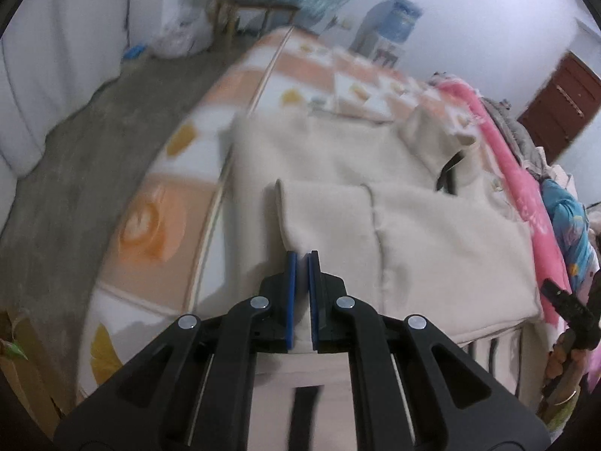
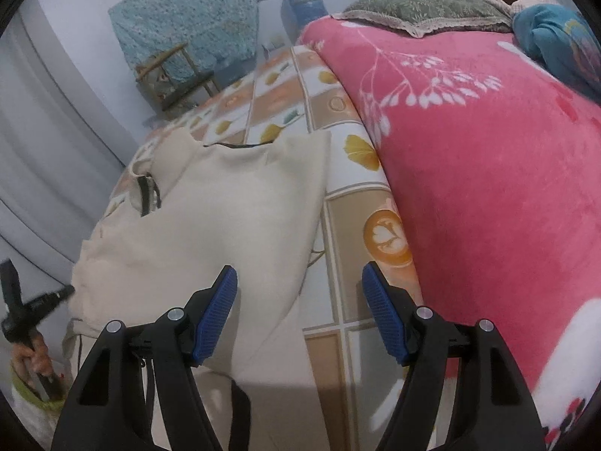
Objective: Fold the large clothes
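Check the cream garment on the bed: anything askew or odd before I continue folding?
Mostly tidy. The cream garment lies flat on the patterned sheet, one sleeve folded across it. The left gripper is shut on that sleeve's cuff; the right gripper is open, empty. No damage shows.

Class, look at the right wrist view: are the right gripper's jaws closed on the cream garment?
No. The right gripper has its jaws wide apart above the cream garment and the patterned bedsheet, pinching nothing.
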